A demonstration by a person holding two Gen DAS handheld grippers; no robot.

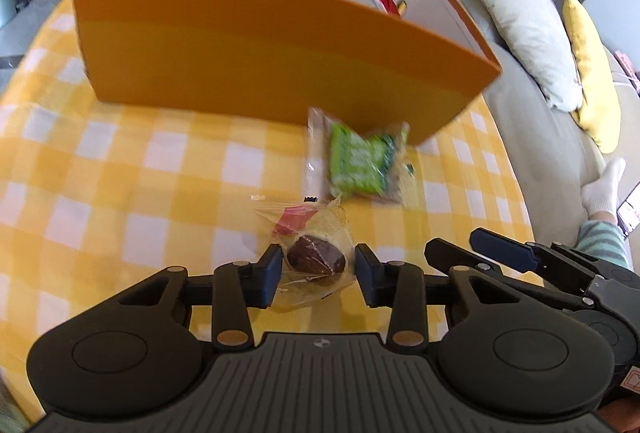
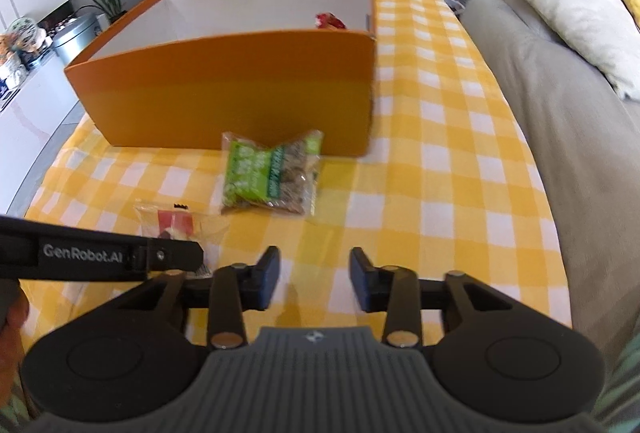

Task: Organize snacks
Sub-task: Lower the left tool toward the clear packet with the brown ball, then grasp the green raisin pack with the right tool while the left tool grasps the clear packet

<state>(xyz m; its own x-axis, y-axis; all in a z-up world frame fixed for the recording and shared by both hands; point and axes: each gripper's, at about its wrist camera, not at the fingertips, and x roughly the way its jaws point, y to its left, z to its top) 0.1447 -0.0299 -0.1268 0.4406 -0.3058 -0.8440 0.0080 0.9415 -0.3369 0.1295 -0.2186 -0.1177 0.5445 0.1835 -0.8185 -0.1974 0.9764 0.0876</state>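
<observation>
Left tool (image 1: 316, 275): jaws apart, straddling the cake pack (image 1: 310, 253) on the desk (image 1: 120, 161). Pads do not yet press the wrapper; cake sits nearer the left pad. Right tool (image 2: 314, 279): jaws apart, nothing between them, only checked cloth below.

Step in hand (judged): left tool grasps the cake pack for transfer to the box (image 1: 260, 73).
- Centre the dark cake between the pads before closing; grip on loose film alone will likely slip.
- Close gently; the cake looks soft and may crush.
- Lift clear of the near box wall, then carry over the rim.

Task items:
- Cake pack: clear wrapper w/ red label, near edge of desk, under left tool.
- Green pack (image 2: 272, 173): just beyond the cake pack, close against the near box wall. Right-wrist view shows it ahead of the right tool, well apart from its pads.
- Red pack (image 2: 330, 21): already inside the box, far right corner.

Obstructions:
- Wrapper's far edge lies near or touching the green pack; cannot tell which. A dragged lift may shift it.
- Right tool sits just right of the left tool; keep them apart during the lift.
- Tall near box wall blocks a low, straight path.

Surroundings: sofa (image 2: 560, 113) w/ cushions at right; a person's socked foot (image 1: 602, 189) at far right.
</observation>
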